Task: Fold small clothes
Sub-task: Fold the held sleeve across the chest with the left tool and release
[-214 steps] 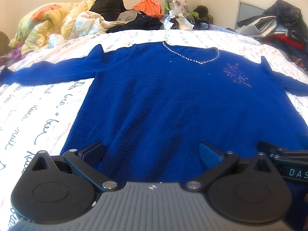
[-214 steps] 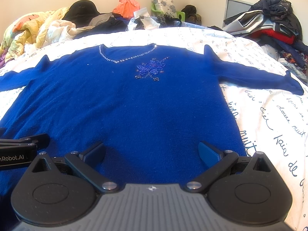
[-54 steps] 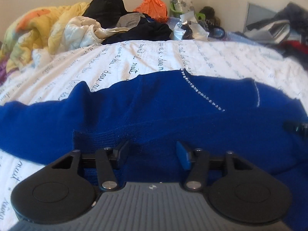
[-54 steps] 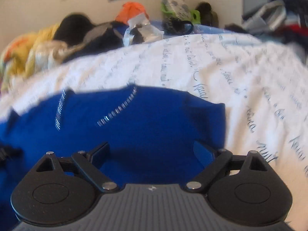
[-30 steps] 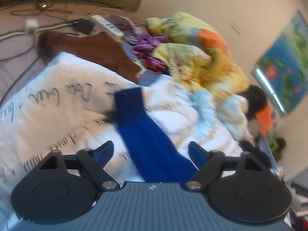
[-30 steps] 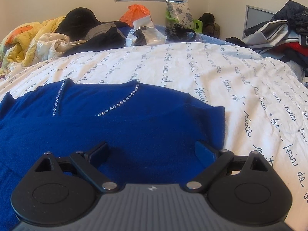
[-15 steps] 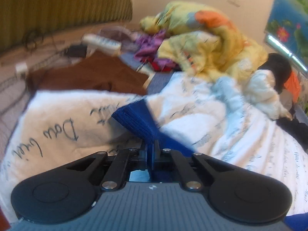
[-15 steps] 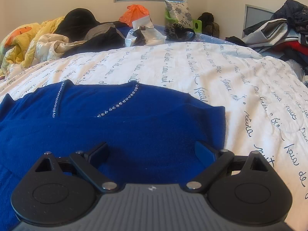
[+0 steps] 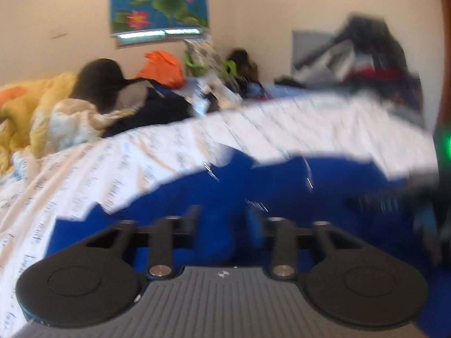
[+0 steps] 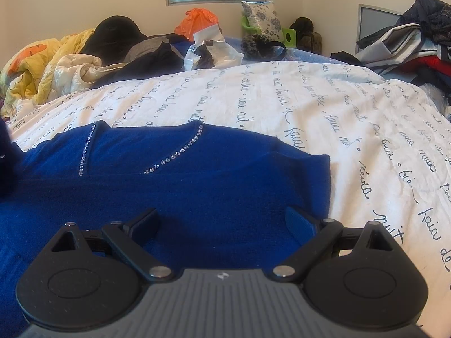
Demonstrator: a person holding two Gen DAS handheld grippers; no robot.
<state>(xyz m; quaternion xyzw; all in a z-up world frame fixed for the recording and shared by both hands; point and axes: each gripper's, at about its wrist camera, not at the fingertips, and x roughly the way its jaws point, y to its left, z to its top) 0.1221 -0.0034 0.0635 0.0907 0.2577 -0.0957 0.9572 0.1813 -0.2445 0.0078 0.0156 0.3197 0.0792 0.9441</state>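
A royal blue sweater [image 10: 203,180] with a rhinestone V-neckline lies on the white script-printed bedsheet [image 10: 324,107], its body folded up toward the collar. My right gripper [image 10: 222,222] is open and empty, low over the folded body near its right edge. In the blurred left wrist view my left gripper [image 9: 224,226] has its jaws partly apart with a strip of blue sleeve cloth [image 9: 217,236] between them, over the sweater [image 9: 282,191]. Whether it still pinches the cloth is unclear.
Piled bedding and clothes line the far edge: a yellow quilt [image 10: 36,62], a black garment [image 10: 118,36], an orange bag [image 10: 197,19], a floral pillow [image 10: 262,14]. More clothes are heaped at the right [image 10: 408,39]. The other gripper shows at the right edge of the left wrist view [image 9: 428,197].
My left gripper, shut on the sleeve end at the bed's left side, has swung right over the sweater body and its jaws have parted somewhat. The right gripper has stayed still.
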